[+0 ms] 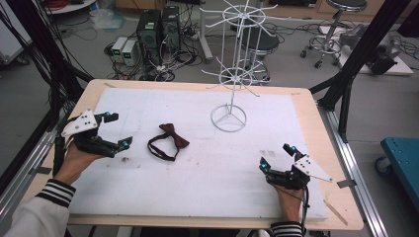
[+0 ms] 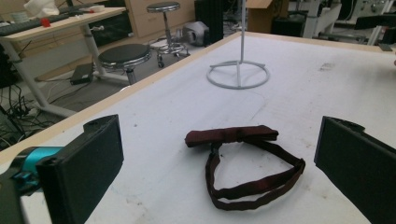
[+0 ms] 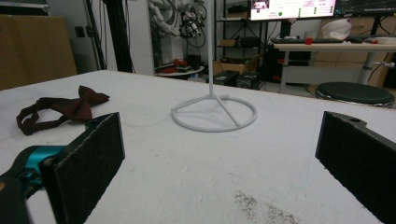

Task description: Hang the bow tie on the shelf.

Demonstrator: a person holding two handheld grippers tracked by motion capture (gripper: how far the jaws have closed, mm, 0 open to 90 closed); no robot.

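A dark red bow tie [image 1: 168,142] lay flat on the white mat [image 1: 207,197] that covered the wooden tabletop [image 1: 323,148], left of the mat's centre in the high view. Its knotted bow faced the far side, and its strap formed a closed loop on the near side. In the left gripper view the bow tie [image 2: 243,161] lay between the lines of the two black jaws and a little ahead of them, touching neither.

The left gripper [image 1: 114,131] was held above the mat's left edge, just left of the bow tie and apart from it, with its jaws spread wide and empty. A grey three-cornered plate sat on its top, and a hand in a striped cuff [image 1: 55,191] held it from below.

The right gripper [image 1: 276,157] was held over the near right part of the mat, well apart from the bow tie, with its jaws likewise spread wide and holding nothing. In the right gripper view the bow tie [image 3: 63,109] appeared farther off to the left, beyond the left jaw.

A white wire display stand [image 1: 232,74] stood upright on the far middle of the mat, resting on a ring-shaped base with a thin post and two tiers of radiating arms. It stood apart from the bow tie and from both grippers. Dark smudges [image 3: 266,210] marked the mat near the right gripper.
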